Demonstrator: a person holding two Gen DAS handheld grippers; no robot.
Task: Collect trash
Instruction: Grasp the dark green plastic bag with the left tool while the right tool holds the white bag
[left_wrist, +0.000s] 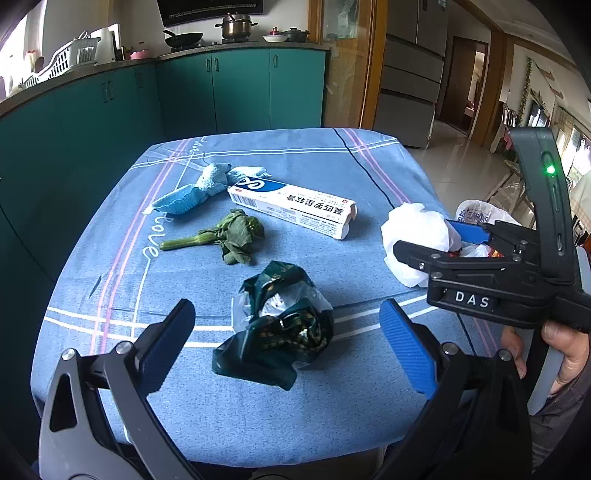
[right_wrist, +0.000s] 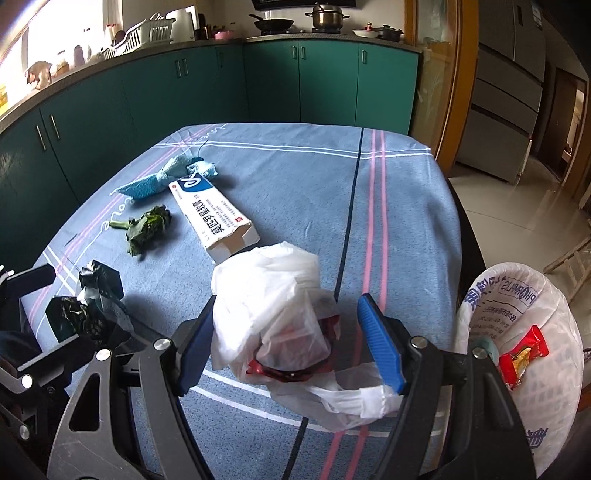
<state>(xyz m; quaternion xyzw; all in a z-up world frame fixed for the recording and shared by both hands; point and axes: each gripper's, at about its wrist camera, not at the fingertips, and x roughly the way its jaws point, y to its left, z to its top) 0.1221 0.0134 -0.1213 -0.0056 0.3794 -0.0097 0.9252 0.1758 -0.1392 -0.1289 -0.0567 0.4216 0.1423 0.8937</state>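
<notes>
Trash lies scattered over the blue-clothed table, and each claw has one piece lined up. The right claw stands with its jaws apart around a crumpled white plastic bag that wraps something red; the left pad seems to brush the bag's side, while the right pad is clear of it, with a loose white handle trailing just under that pad. Just to the right of this claw, off the table edge, waits the white collection sack, with a red wrapper already inside.

To do this grab well, I would close on the bulky middle of the bag, not the trailing handle, so the red contents come along rather than slipping out. The film is thin and slippery, so a firm, full squeeze looks wiser than a light pinch. Then lift straight up before swinging right to the sack, keeping the dangling handle from snagging the cloth.

The left claw is also spread wide, low over the table, with a dark green crumpled bag lying between and just ahead of its pads, not touching either. Farther ahead of it lie a wilted green vegetable stalk, a white toothpaste box and a twisted blue rag, all well beyond reach for now.
</notes>
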